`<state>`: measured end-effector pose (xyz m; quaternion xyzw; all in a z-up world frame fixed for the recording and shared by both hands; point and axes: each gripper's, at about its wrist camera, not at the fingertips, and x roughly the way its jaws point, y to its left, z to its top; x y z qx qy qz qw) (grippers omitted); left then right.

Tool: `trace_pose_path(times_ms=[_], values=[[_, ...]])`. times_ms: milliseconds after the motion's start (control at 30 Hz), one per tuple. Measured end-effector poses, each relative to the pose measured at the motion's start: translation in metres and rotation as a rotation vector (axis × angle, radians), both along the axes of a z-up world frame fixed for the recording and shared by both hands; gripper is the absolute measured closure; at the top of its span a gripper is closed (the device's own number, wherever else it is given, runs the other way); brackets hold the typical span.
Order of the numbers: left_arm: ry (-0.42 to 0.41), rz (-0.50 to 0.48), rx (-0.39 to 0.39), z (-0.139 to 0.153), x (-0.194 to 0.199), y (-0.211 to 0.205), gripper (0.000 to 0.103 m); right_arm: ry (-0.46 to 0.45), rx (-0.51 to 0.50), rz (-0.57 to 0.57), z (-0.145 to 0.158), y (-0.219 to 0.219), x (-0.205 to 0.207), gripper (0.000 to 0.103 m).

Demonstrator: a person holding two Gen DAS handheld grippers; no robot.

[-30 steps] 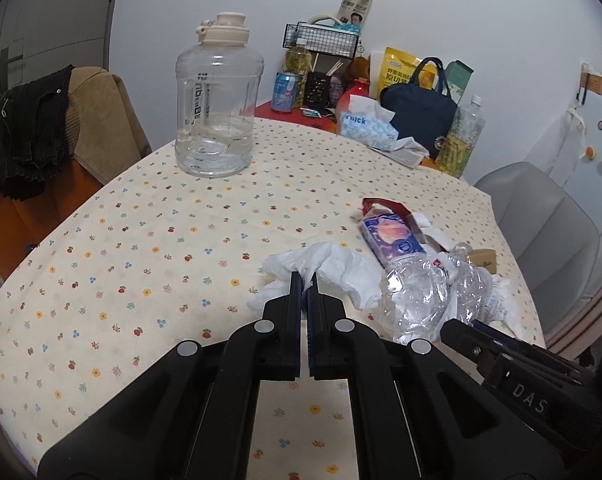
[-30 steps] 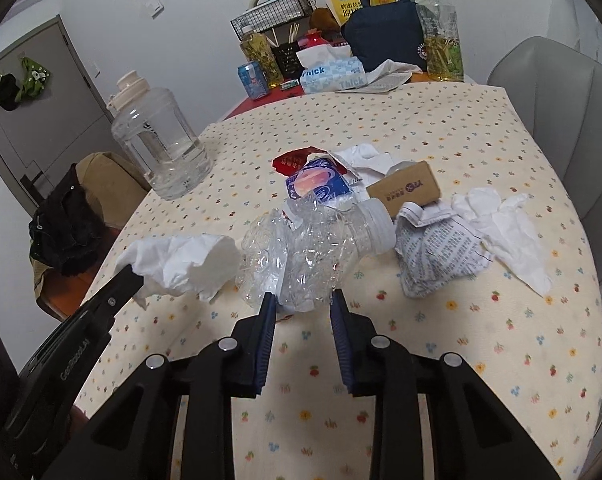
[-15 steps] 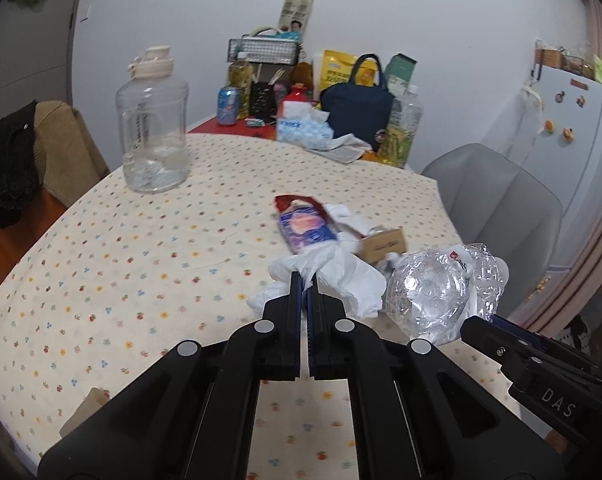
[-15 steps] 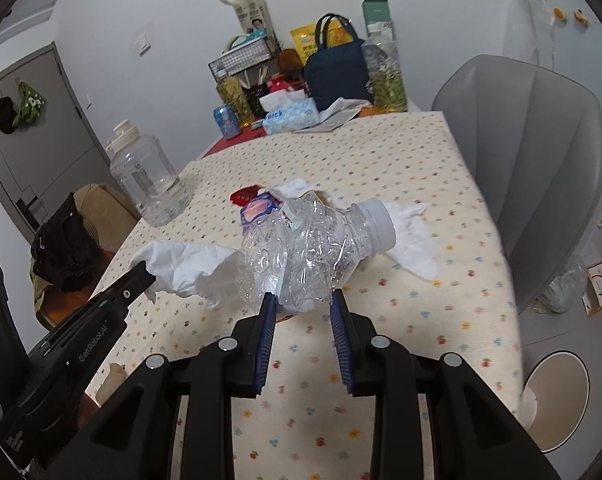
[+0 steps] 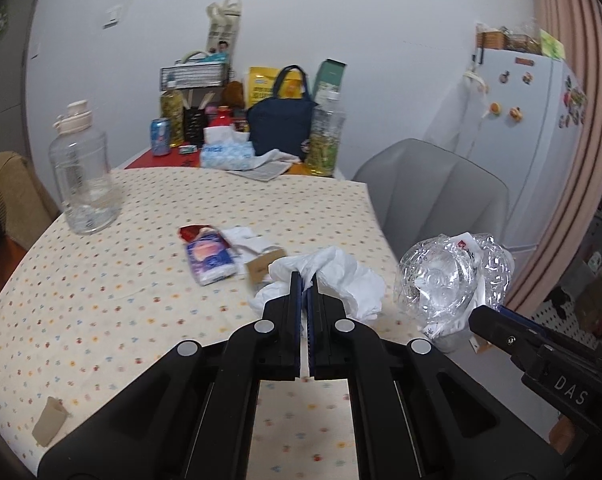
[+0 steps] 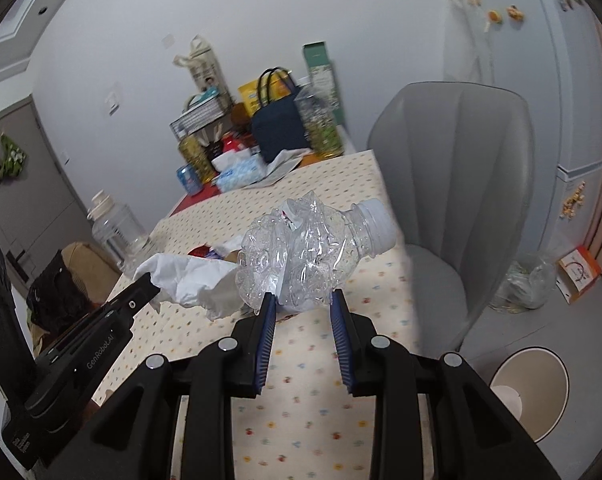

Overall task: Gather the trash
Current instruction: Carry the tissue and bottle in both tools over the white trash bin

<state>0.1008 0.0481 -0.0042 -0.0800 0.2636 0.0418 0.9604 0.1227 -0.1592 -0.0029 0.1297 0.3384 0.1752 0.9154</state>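
Left wrist view: surface (image 5: 101,300) with dotted cloth, clutter at far wall. Your left hand-held gripper (image 5: 304,280) pinches crumpled tissue (image 5: 341,276), lifted over surface edge. Snack wrapper (image 5: 210,258), small carton (image 5: 259,268) left behind.

Right wrist view: your right hand-held gripper (image 6: 303,304) clamps crushed bottle (image 6: 305,256), jaws narrow. Trash bin (image 6: 531,388) on floor, lower right. Nothing dropped yet; roughly half done, judging by leftovers.

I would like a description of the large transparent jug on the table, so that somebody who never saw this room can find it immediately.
Start at the table with the dotted cloth. At its far left, apart from the clutter by the wall, stands the water jug. It is clear plastic with a cream cap and nearly empty, larger than any other bottle there.
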Motion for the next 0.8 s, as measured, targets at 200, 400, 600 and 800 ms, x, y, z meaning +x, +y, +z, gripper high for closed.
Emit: trace_pose_path(times_ms=[200,400,600,800], values=[[-0.006,-0.102,0.013,0.007,0.016,-0.05,0.1,-0.012,0.015,-0.104,0.004,-0.054,-0.005,0.075],[0.004,-0.216,0.024,0.002,0.032,-0.113,0.1,-0.016,0.012,-0.217,0.001,-0.116,-0.012,0.075],[0.021,-0.337,0.039,-0.007,0.046,-0.179,0.1,0.009,0.019,-0.336,-0.014,-0.18,-0.02,0.075],[0.062,-0.449,0.053,-0.026,0.06,-0.243,0.1,0.051,0.021,-0.441,-0.036,-0.236,-0.025,0.075]])
